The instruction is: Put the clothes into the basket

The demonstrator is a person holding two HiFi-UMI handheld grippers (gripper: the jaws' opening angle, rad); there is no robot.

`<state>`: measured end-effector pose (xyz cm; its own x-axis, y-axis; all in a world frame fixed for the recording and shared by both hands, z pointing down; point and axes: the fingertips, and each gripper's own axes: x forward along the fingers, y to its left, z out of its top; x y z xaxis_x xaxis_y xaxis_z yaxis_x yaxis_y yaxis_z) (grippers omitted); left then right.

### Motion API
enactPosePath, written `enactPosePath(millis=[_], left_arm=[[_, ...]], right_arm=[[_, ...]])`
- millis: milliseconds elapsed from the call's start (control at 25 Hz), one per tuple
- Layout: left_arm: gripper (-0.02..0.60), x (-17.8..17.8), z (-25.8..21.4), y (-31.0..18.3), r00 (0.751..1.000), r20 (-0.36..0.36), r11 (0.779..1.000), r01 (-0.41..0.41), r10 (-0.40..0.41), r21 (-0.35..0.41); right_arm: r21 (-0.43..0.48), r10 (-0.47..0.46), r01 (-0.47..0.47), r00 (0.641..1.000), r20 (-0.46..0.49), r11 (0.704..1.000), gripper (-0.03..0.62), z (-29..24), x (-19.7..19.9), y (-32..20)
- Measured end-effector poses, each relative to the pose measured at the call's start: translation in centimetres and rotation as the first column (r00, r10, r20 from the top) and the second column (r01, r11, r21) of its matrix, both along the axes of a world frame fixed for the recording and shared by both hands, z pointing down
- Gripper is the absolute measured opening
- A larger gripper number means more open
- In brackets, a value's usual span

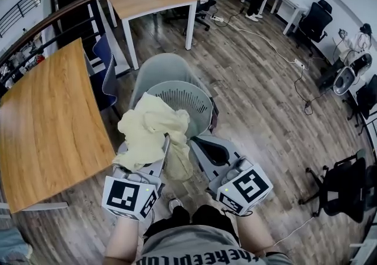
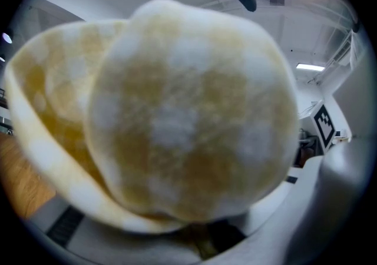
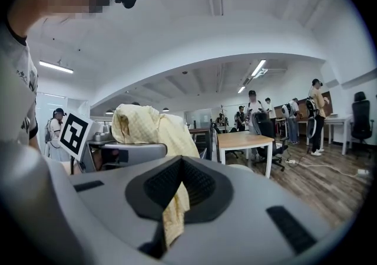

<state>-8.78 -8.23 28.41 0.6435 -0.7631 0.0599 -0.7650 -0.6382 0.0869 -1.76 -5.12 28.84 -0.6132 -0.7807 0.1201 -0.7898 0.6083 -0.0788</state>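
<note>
Left hand-held gripper (image 1: 166,140) and right hand-held gripper (image 3: 179,190) pinch the garment (image 1: 150,128); I must centre it over the basket (image 1: 199,100) before releasing.

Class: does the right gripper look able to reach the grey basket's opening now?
Probably yes: the grey basket stands open just beyond the right gripper, with only the yellow garment it grips hanging between.

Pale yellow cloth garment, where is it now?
Head view, centre: the garment is bunched over the left gripper, pinched by the right gripper, at the near rim of the grey perforated basket.
</note>
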Motion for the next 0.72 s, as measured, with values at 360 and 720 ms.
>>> enactPosePath(millis=[360, 720], left_arm=[[0.172, 1.1, 0.6, -1.6, 1.000, -0.009, 1.000, -0.013, 0.013, -0.010], [0.172, 2.4, 0.4, -4.5, 0.997, -0.002, 0.997, 0.075, -0.075, -0.003]], right_arm=[[-0.009, 0.011, -0.011, 1.000, -0.012, 1.000, 0.010, 0.3, 1.0, -1.5], [0.000, -0.076, 0.076, 0.997, -0.009, 0.997, 0.009, 0.1, 2.6, -5.1]])
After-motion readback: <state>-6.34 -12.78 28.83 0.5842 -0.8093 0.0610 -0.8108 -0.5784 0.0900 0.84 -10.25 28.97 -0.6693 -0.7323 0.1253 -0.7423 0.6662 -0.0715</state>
